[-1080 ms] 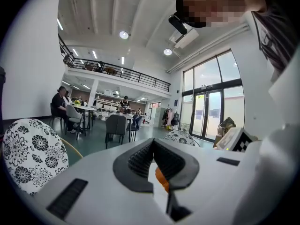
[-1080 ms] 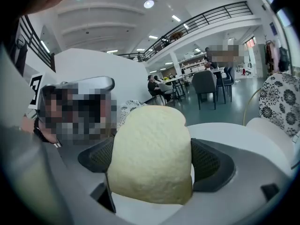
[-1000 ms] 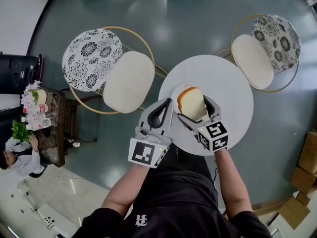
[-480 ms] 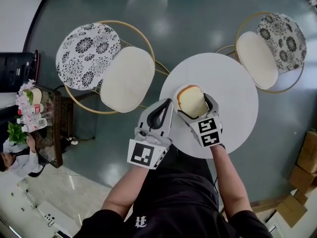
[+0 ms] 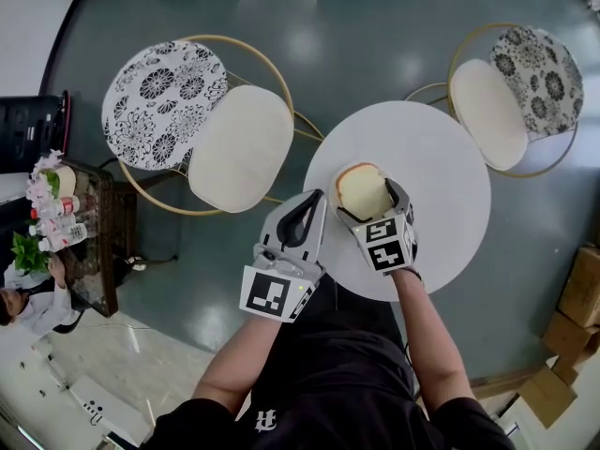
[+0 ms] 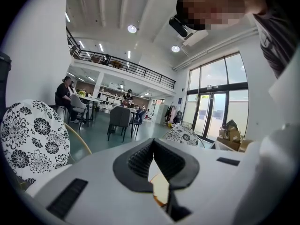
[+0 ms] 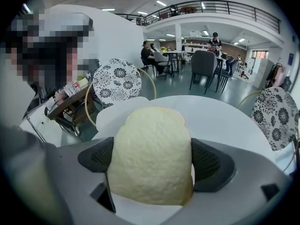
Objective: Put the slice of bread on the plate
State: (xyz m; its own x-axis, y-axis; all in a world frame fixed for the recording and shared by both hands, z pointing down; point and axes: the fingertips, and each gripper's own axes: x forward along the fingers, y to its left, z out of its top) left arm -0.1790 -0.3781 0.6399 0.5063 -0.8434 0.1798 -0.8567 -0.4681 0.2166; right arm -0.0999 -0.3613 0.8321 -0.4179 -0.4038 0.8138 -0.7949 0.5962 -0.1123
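1. Slice of bread (image 7: 151, 153): clamped by its side edges between the right gripper's (image 5: 367, 193) jaws, over the round white table (image 5: 445, 186).
2. Plate (image 7: 105, 118): probably the white rim beneath the bread; indistinct.
3. Left gripper (image 6: 152, 146): jaws closed together, holding nothing.

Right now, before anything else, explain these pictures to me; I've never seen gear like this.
No robot here: a person holds a hand gripper in each hand. The head view looks down from a camera on the person's head; the other two views come from cameras riding on each gripper. Below is a round white table with two chairs beside it. The right gripper is closed on a slice of bread over the table. The left gripper is shut and holds nothing.
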